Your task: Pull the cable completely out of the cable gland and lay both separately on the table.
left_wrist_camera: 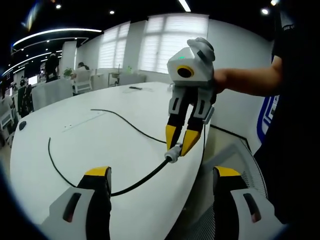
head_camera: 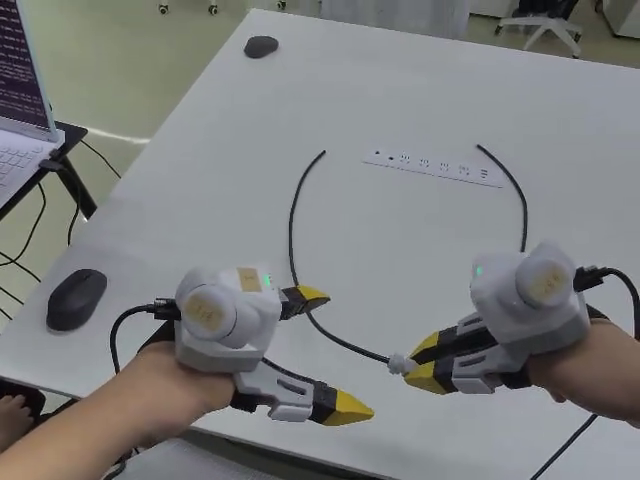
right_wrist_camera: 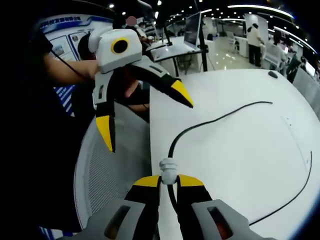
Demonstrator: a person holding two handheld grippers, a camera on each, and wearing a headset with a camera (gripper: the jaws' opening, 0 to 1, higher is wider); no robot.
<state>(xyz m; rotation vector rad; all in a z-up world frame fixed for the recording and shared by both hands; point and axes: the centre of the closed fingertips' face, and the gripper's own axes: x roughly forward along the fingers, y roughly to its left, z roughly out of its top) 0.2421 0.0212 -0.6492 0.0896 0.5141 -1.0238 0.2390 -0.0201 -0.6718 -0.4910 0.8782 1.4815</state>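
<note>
A small white cable gland [head_camera: 400, 363] sits on the end of a long black cable [head_camera: 293, 230] that curves away across the white table. My right gripper [head_camera: 420, 362] is shut on the gland near the table's front edge. In the right gripper view the gland [right_wrist_camera: 168, 170] pokes out just past the closed yellow tips, and the cable [right_wrist_camera: 210, 122] leads off over the table. My left gripper [head_camera: 333, 352] hovers open to the left of the gland, jaws wide apart and holding nothing. The left gripper view shows the right gripper [left_wrist_camera: 180, 145] pinching the gland [left_wrist_camera: 173, 152].
A white power strip [head_camera: 430, 165] lies at mid-table with its own black cord [head_camera: 520, 200] curving toward the right gripper. One dark mouse [head_camera: 75, 298] rests at the left edge, another [head_camera: 261, 46] at the far end. A laptop [head_camera: 20, 100] stands beyond the table's left side.
</note>
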